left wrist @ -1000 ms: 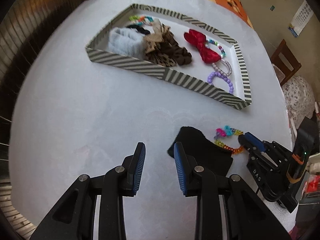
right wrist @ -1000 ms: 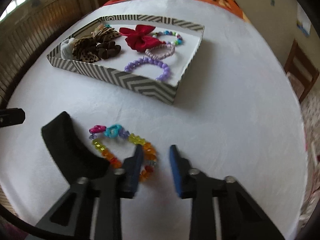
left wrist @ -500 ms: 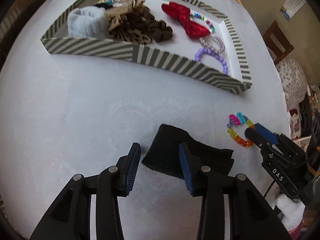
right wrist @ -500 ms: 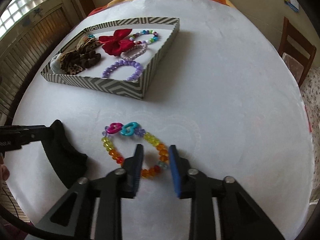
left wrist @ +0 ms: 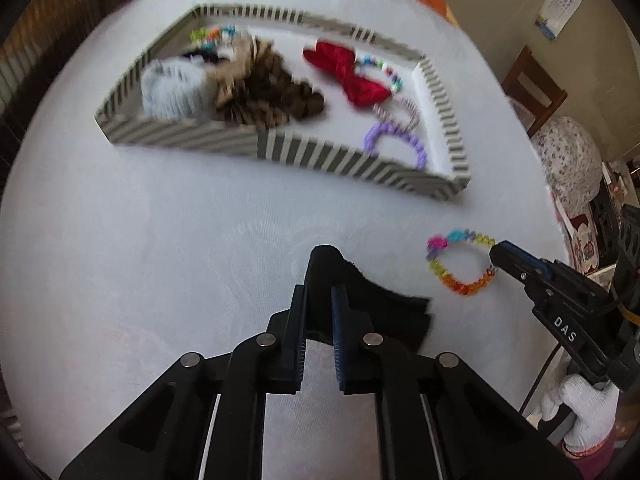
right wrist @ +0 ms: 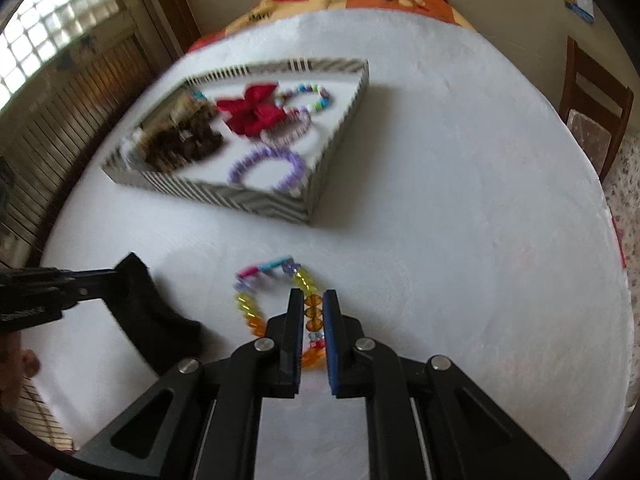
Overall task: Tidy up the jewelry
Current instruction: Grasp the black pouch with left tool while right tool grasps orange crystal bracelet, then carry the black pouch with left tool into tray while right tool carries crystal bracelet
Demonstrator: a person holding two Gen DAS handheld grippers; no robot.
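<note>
White cloth over round table (right wrist: 460, 184). Left gripper (left wrist: 319, 300) pinched narrow on black fabric band (left wrist: 360, 292); right gripper (right wrist: 313, 312) clamped on rainbow bead bracelet (right wrist: 276, 304) near striped tray (right wrist: 320, 196). Best lifted straight, kept level, then carried over tray wall. Inside already: red bow (right wrist: 252, 114), purple bracelet (right wrist: 266, 170), scrunchies; little free floor left.

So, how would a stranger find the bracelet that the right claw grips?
Start at the striped tray; on the white cloth before it lies a rainbow bracelet. Unlike the purple bracelet inside the tray, it has orange and yellow beads.
</note>
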